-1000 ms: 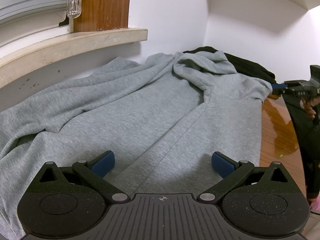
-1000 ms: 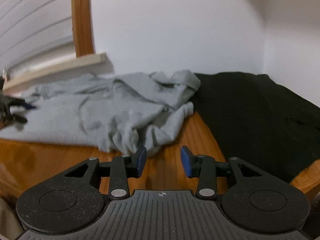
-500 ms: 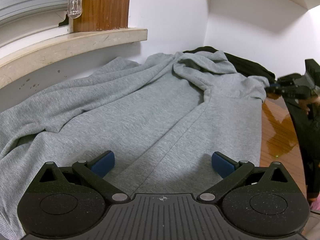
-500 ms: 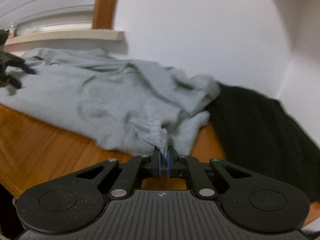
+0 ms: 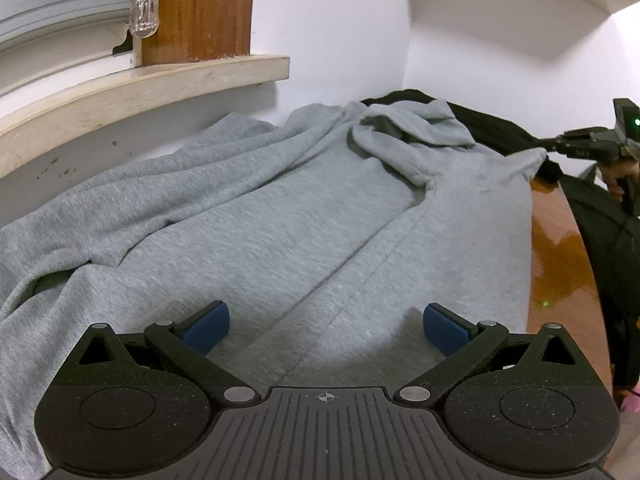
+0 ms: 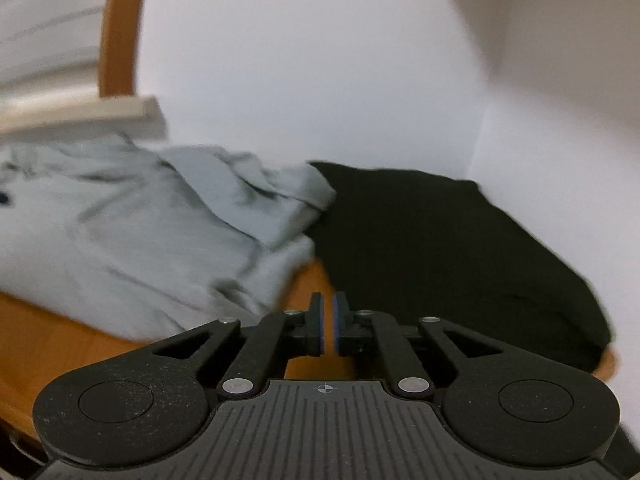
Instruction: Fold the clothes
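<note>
Since half a second earlier, the right tongs (image 6: 328, 320) had come away from the fold of grey cloth they were pinching, and the hem had dropped out of their own view. Their jaws stood nearly pressed together and were opening. We saw no cloth between the pads there. In the left wrist view a corner of the grey sweatshirt (image 5: 320, 220) reached up to their tip, and we could not tell whether it touched.

The left tongs (image 5: 326, 320) had not moved. They hovered with jaws spread wide over the end of the sweatshirt farthest from the black garment (image 6: 440, 248), gripping nothing.

The sweatshirt lay spread on the bench (image 5: 556, 248), its bunched hood end overlapping the black garment. Its long axis ran away from that garment toward the left tongs.

We judged that the coming move turned on this. The corner nearest the black garment lay just beside the right tongs, toward the sweatshirt side, so the right hand was the nearer one to retake it. The end far from the black garment belonged to the left hand.
</note>
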The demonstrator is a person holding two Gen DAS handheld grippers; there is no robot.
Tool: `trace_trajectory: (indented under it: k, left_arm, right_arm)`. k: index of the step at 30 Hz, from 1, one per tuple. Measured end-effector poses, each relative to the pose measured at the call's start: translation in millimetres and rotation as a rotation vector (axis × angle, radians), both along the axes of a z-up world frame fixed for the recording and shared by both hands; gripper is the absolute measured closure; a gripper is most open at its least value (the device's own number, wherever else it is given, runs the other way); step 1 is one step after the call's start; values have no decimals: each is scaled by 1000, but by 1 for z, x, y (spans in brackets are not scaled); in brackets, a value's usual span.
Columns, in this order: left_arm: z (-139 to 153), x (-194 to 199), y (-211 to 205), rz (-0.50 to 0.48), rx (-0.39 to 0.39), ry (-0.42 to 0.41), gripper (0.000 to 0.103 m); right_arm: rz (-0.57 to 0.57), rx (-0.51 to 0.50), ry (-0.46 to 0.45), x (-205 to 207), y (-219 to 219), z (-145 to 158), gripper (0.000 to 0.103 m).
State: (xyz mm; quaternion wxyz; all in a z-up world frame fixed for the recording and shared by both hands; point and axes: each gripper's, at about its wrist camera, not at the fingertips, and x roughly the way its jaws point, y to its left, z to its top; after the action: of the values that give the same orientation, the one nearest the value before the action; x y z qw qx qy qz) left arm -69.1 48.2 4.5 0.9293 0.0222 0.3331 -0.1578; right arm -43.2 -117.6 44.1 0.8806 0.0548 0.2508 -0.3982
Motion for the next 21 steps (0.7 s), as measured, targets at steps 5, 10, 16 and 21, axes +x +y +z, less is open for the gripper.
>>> trace_trajectory:
  k: [5,10,16,21]
  left_arm:
    - [0,-5,-9,6,48,0,0]
    - [20,18,-21,58,-4,-22,1]
    - [55,95,-68,52,-148,-84,7]
    - [58,161,-135,-42,28,-133,23]
  right_arm:
    - [23,-13,-157,21,8,-4,70]
    - [71,-24,-195,42,15,-19,61]
    - [87,-27,-184,53,21,-42,53]
    - [93,-3,-152,57,18,-50,50]
